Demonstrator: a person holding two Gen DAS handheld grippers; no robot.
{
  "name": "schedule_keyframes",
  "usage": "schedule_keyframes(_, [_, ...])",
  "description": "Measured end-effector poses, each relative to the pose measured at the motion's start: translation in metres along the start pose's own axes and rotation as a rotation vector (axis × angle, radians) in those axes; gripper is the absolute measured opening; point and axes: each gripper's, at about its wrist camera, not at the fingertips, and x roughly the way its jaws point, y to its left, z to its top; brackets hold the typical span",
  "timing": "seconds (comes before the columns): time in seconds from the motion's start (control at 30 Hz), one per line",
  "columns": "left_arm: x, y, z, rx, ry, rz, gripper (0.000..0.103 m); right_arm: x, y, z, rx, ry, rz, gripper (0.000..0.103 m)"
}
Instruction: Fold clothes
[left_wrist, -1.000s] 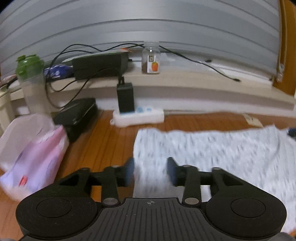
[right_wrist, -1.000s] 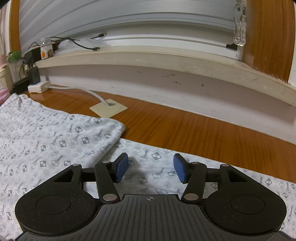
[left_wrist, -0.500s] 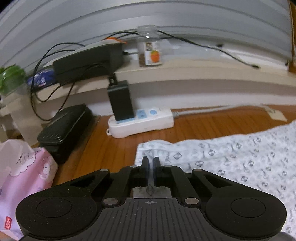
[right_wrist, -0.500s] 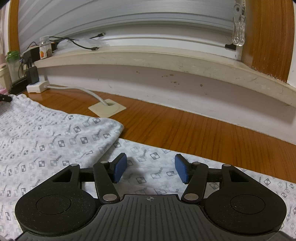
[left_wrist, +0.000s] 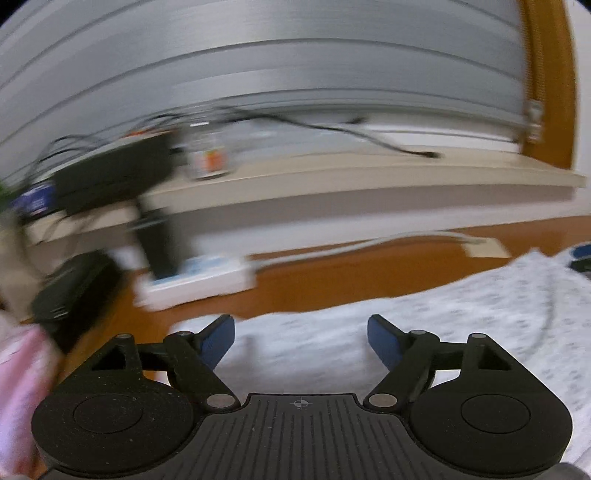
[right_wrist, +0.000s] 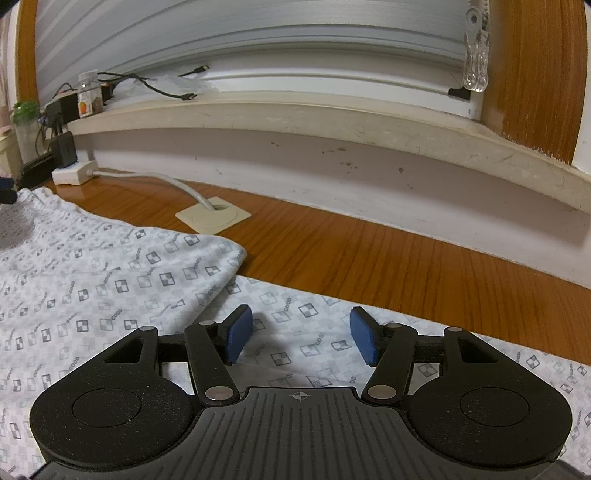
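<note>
A white garment with a small grey square print (right_wrist: 110, 280) lies spread on the wooden table (right_wrist: 369, 258). In the blurred left wrist view it shows as a pale sheet (left_wrist: 443, 325). My left gripper (left_wrist: 301, 338) is open and empty, just above the garment's far left edge. My right gripper (right_wrist: 301, 334) is open and empty, low over the garment beside a folded-over corner (right_wrist: 229, 258). A bit of the left gripper shows at the far left of the right wrist view (right_wrist: 5, 188).
A white power strip with a black adapter (left_wrist: 192, 273) lies at the wall. A black case (left_wrist: 70, 291) and a pink-and-white bag (left_wrist: 22, 376) are at the left. A cable grommet plate (right_wrist: 213, 216) sits behind the garment. A sill holds a jar (right_wrist: 88, 96) and cables.
My left gripper was shut on the garment's edge half a second ago; now it is open and empty and has swung, blurring the view. The right gripper has stayed open and nearly still.
</note>
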Motion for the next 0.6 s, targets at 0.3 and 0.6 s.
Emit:
schedule_keyframes(0.3, [0.046,-0.114,0.012,0.104,0.003,-0.248,0.097,0.001,-0.003,0.0,0.008,0.004,0.006,0.063])
schedule_keyframes(0.6, [0.084,-0.131,0.002,0.146,0.11,-0.265,0.099,0.001,-0.004,0.0,0.018,0.009,0.008,0.064])
